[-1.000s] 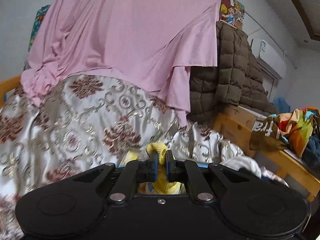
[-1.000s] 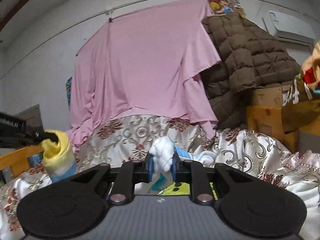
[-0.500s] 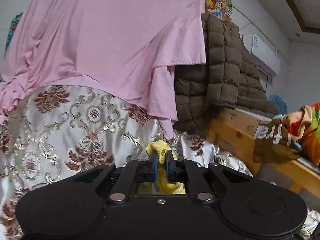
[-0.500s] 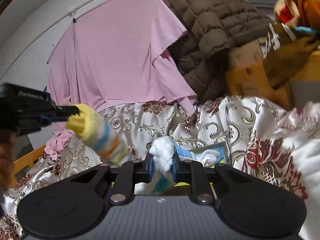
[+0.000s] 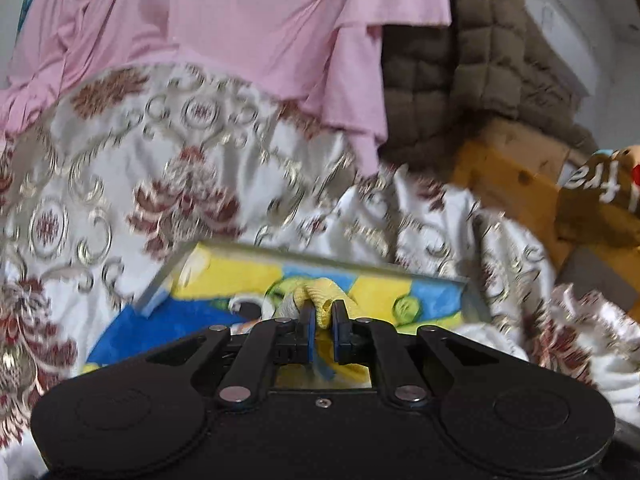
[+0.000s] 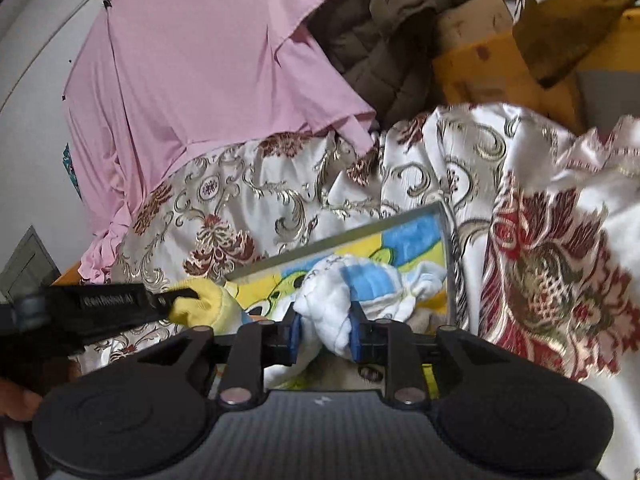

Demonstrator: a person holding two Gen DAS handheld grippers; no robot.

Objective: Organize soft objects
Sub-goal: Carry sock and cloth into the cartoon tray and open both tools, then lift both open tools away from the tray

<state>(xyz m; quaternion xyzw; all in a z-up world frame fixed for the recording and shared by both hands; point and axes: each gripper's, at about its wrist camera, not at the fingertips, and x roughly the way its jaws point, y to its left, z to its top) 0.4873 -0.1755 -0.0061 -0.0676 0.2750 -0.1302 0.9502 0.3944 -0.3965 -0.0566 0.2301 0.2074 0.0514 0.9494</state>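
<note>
A shallow box (image 5: 320, 257) with a grey rim and a yellow-and-blue cartoon print lies on the patterned bedspread. My left gripper (image 5: 322, 320) is shut on a yellow sock (image 5: 320, 294) and hangs just above the box's inside. In the right wrist view the left gripper (image 6: 182, 295) comes in from the left with the yellow sock (image 6: 208, 304) at the near left corner of the box (image 6: 340, 236). My right gripper (image 6: 325, 330) holds a white sock with blue stripes (image 6: 332, 300) over the box. Its jaws are opening, and the sock still fills the gap and touches both pads.
A satin bedspread (image 5: 120, 184) with red and gold flowers covers the bed around the box. A pink sheet (image 5: 224, 20) and a brown quilted coat (image 5: 480, 72) hang behind. A wooden bed frame (image 5: 516, 184) stands at the right. A hand (image 6: 16, 400) shows at lower left.
Both grippers have come down to the cartoon box with their socks. The left one swung in from the left over the box. The right jaws stand wider apart than before.
</note>
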